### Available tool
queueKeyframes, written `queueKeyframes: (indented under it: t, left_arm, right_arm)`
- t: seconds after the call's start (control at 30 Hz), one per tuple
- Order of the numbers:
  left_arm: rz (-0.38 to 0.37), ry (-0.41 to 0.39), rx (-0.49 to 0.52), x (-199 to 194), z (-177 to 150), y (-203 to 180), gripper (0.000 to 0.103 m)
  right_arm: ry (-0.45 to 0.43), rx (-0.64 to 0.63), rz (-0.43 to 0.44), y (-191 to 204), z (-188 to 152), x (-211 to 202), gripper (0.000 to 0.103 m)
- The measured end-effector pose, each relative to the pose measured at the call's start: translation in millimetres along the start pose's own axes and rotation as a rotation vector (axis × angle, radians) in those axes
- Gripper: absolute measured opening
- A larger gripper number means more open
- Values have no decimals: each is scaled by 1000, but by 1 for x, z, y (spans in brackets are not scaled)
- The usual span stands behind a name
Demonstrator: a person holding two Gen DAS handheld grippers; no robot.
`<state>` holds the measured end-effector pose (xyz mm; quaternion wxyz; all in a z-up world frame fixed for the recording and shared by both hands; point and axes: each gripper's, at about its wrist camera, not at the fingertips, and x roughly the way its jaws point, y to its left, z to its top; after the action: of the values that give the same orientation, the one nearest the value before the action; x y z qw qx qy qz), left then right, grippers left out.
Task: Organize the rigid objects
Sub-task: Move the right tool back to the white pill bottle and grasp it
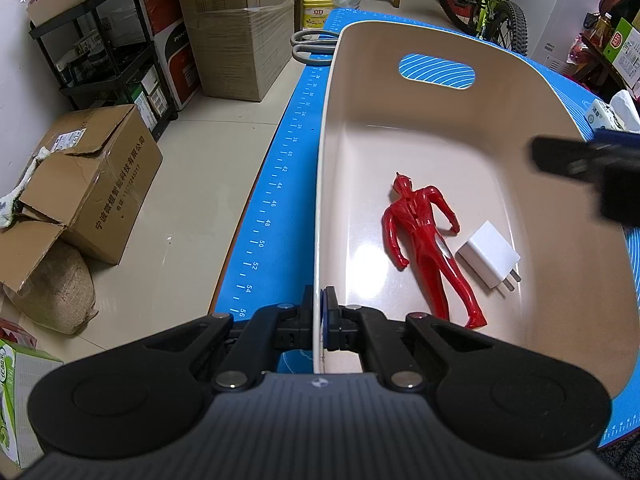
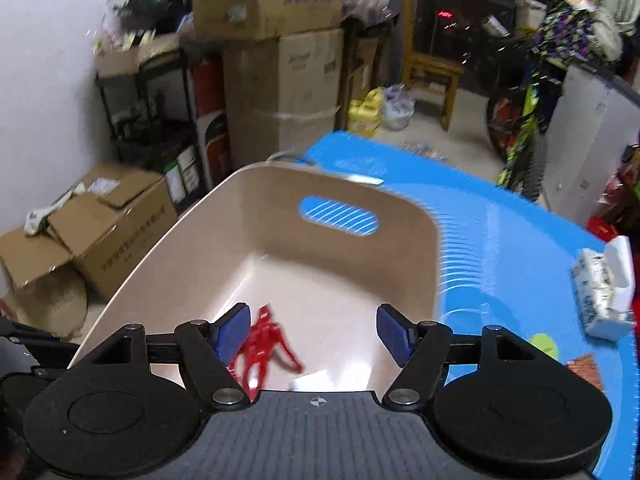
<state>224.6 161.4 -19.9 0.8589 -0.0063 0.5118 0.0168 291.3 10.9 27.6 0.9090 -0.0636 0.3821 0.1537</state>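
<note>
A beige plastic bin (image 1: 520, 92) (image 2: 408, 216) with a handle slot stands on the blue mat (image 1: 276, 184) (image 2: 500, 240). Inside it lie a red toy figure (image 1: 428, 240) (image 2: 264, 344) and a white plug adapter (image 1: 488, 258) (image 2: 316, 382) beside the figure's legs. My left gripper (image 1: 322, 312) is shut on the bin's near left wall, one pad on each side of the rim. My right gripper (image 2: 314, 330) hovers open above the bin's near end with nothing between its blue pads (image 2: 394, 334). Its dark body shows blurred at the right edge of the left wrist view.
Grey-handled scissors (image 1: 310, 42) lie on the mat beyond the bin. A tissue pack (image 2: 604, 292) (image 1: 606, 114) and a green item (image 2: 544, 342) sit on the mat to the right. Cardboard boxes (image 1: 92, 184), a shelf, a bicycle and a chair crowd the floor around the table.
</note>
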Motion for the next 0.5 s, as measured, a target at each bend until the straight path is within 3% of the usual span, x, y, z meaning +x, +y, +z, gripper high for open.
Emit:
queueKeyframes:
  t: [0.27,0.5]
  left_arm:
    - [0,0,0,0,0,0,5]
    - [0,0,0,0,0,1,5]
  right_arm:
    - [-46,103,-88,-59,-8,-31,77]
    - [0,159,-159,-96,-39,-29,77]
